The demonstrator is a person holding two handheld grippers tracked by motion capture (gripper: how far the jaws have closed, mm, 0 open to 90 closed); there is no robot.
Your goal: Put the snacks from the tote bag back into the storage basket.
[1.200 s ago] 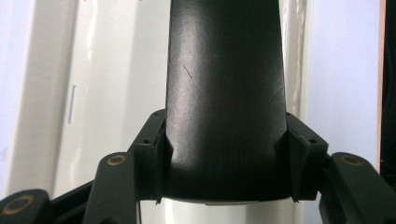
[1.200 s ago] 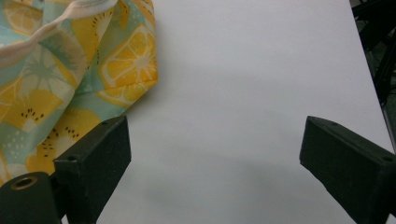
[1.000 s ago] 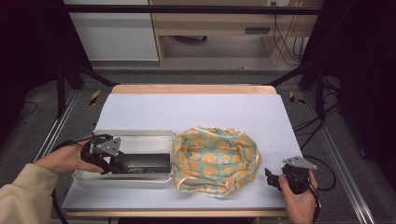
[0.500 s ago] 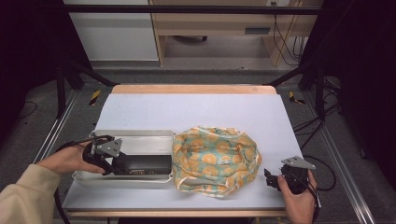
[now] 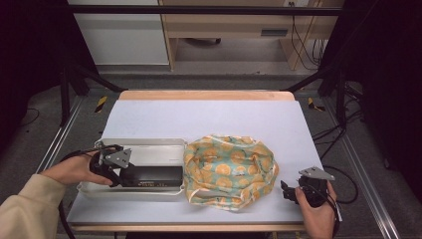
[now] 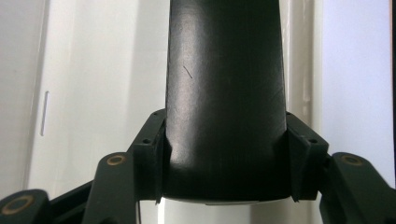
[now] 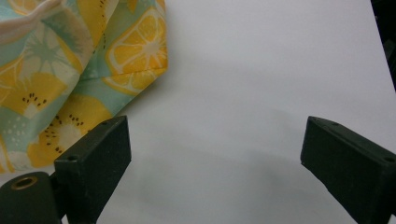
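A long black case (image 5: 154,176) lies in a shallow white tray (image 5: 149,142) at the table's front left. My left gripper (image 5: 119,173) is shut on the case's left end. In the left gripper view the case (image 6: 226,70) runs away between the two pads (image 6: 152,140), which press on both of its sides over the tray (image 6: 93,84). A crumpled cloth with an orange-slice print (image 5: 229,167) lies right of the tray. My right gripper (image 5: 288,192) rests low at the front right, open, with bare table between its jaws (image 7: 215,154). The cloth's edge (image 7: 56,70) lies just beyond its left jaw.
The white table top (image 5: 214,117) stretches behind the tray and the cloth. Its front edge runs close under both hands. Dark frame bars and cables stand beside the table on the right (image 5: 343,124).
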